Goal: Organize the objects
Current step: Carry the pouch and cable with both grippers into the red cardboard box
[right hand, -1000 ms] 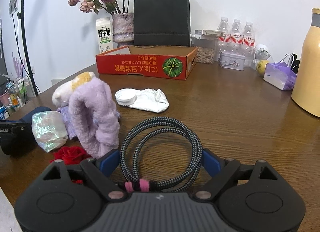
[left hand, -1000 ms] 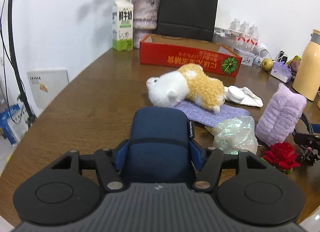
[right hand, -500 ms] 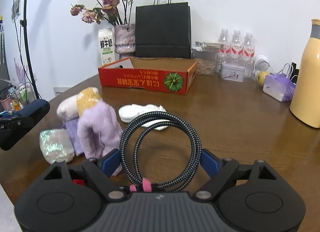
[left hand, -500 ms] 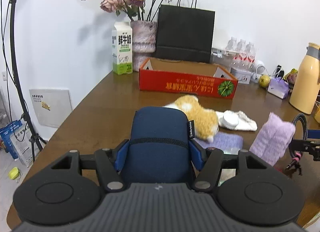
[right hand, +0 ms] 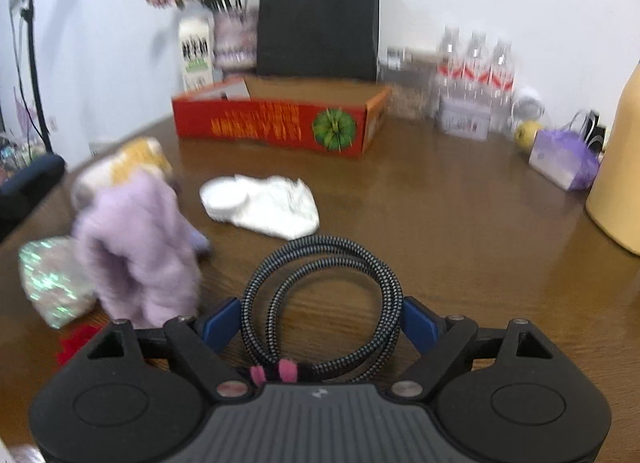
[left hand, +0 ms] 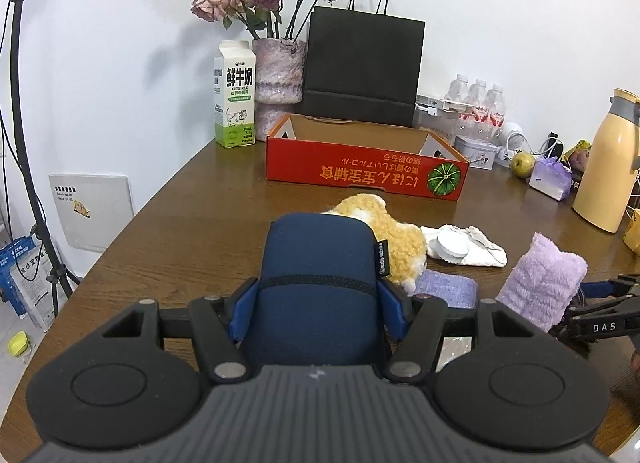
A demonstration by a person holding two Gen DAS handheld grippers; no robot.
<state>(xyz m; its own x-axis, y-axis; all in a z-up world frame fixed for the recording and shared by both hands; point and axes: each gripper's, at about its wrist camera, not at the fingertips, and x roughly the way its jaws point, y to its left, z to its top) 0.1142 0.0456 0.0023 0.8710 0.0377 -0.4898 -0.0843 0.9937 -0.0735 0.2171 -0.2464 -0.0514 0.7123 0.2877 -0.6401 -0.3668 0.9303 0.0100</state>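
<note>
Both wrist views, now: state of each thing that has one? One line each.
left gripper: shut on blue pouch, held off the table
right gripper: shut on coiled cable, coil upright
red box: open-topped, looks empty
black paper bag: upright behind the box
milk carton: upright, closed
plush toy: lying on its side
yellow flask: upright, lid on

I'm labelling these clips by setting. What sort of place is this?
Probably a home or small office room: a wooden table against a white wall, with a vase of dried roses, a milk carton, and water bottles.
</note>
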